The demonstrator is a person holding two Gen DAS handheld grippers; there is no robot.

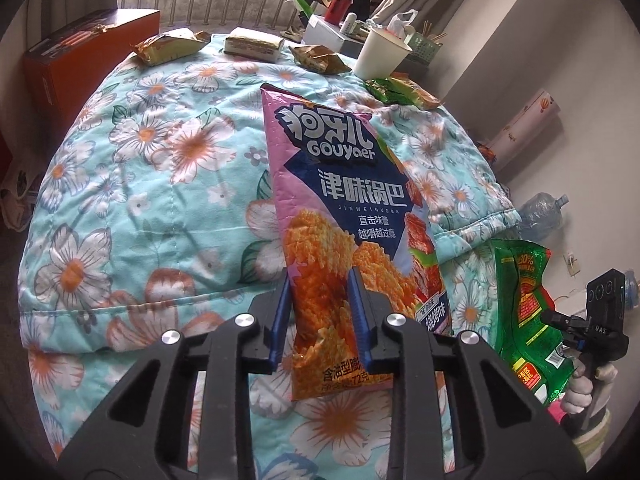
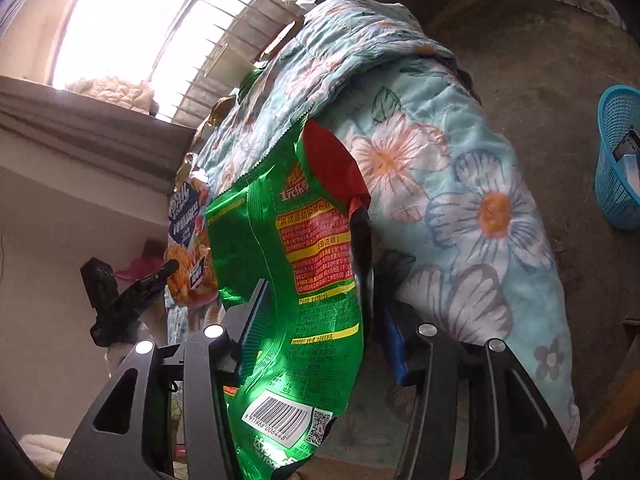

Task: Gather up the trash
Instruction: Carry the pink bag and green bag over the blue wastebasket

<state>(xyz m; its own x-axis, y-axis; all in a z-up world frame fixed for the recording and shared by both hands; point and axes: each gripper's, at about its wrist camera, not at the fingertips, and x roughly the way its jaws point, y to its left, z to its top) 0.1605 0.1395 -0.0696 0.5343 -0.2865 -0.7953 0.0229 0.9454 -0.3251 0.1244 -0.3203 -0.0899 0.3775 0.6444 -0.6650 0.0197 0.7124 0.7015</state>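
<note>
Floral quilt (image 1: 140, 184) | left gripper (image 1: 320, 316) clamps pink bag (image 1: 344, 208) | right gripper (image 2: 316, 320) clamps green bag (image 2: 288, 300) | wrappers (image 1: 172, 46), cup (image 1: 380, 56) behind

"GOUYAER", "JINWEIGUOBA" on pink snack bag (image 1: 344, 216); barcode "6911988006448" on green bag (image 2: 296, 280)

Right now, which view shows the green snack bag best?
The right wrist view: the green snack bag fills the centre, its back label and barcode readable. The left wrist view catches it only at the right edge, small and crumpled.
</note>
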